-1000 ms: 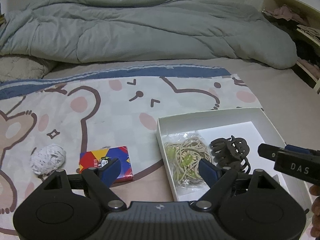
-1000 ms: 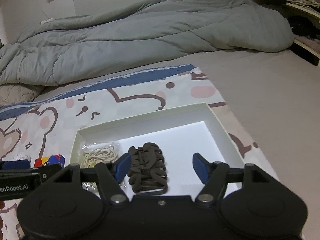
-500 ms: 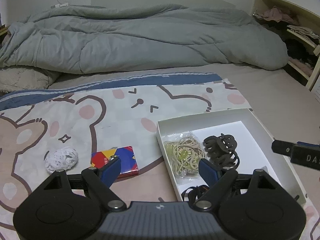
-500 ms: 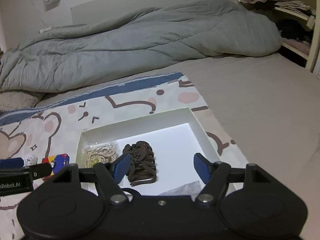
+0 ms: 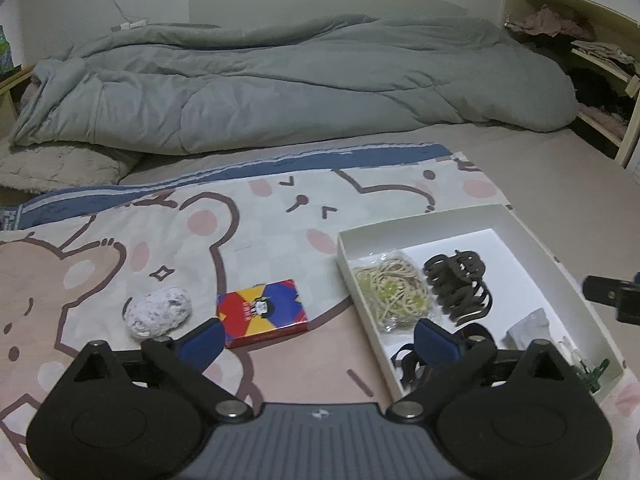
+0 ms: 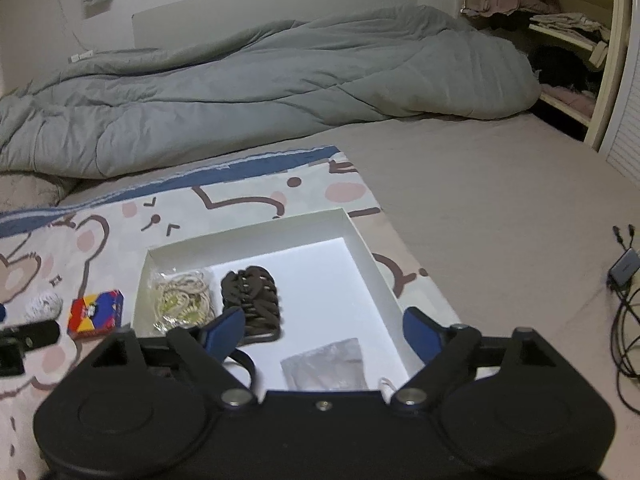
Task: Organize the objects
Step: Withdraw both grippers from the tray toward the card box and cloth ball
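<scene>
Left gripper (image 5: 318, 340), seen from its own wrist camera, has just been opening and stands wide with nothing between its jaws; near its left finger on the bear-print sheet (image 5: 256, 232) lie a colourful card box (image 5: 262, 312) and, further left, a speckled white lump (image 5: 157, 312), while the white tray (image 5: 516, 220) to the right holds a bundle of rubber bands (image 5: 394, 294) beside a dark hair claw (image 5: 458, 284). Right gripper (image 6: 324, 330), in its own view, has likewise just been opening and grips nothing, poised above the tray's near end with the claw just beyond its left finger and a clear plastic bag (image 6: 326, 364) nearest.
</scene>
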